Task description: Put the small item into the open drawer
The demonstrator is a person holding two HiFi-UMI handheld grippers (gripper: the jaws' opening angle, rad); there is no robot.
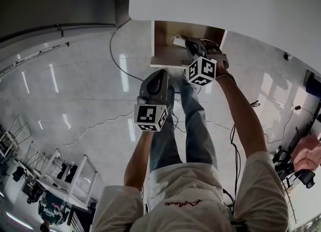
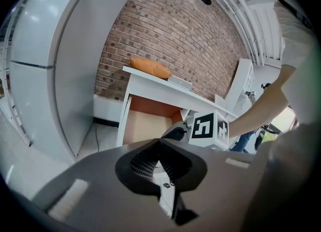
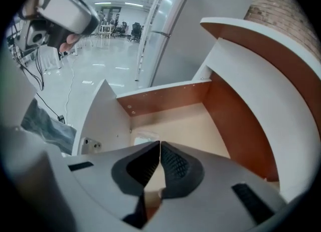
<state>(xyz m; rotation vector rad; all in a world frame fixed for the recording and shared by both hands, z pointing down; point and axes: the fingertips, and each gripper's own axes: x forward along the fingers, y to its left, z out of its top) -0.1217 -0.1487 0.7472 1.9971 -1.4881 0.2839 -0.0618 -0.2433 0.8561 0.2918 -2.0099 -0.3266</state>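
Note:
The white desk's open drawer (image 1: 163,50) shows its tan floor (image 3: 200,125) in the right gripper view. A small pale item (image 3: 145,138) lies on that floor near the front left corner; it is a white speck (image 1: 178,40) in the head view. My right gripper (image 3: 160,144) hangs over the drawer (image 2: 148,125), pointing steeply down, its jaws shut with nothing between them. My left gripper (image 1: 163,74) is held just in front of the drawer and below it in the head view. Its jaws (image 2: 159,144) meet at the tips and hold nothing.
The white desk top (image 1: 225,5) fills the upper head view. An orange cushion (image 2: 150,68) and a flat grey thing (image 2: 179,81) lie on it before a brick wall (image 2: 190,40). A tall white panel (image 2: 50,75) stands left of the desk. Cables (image 1: 120,60) run over the glossy floor.

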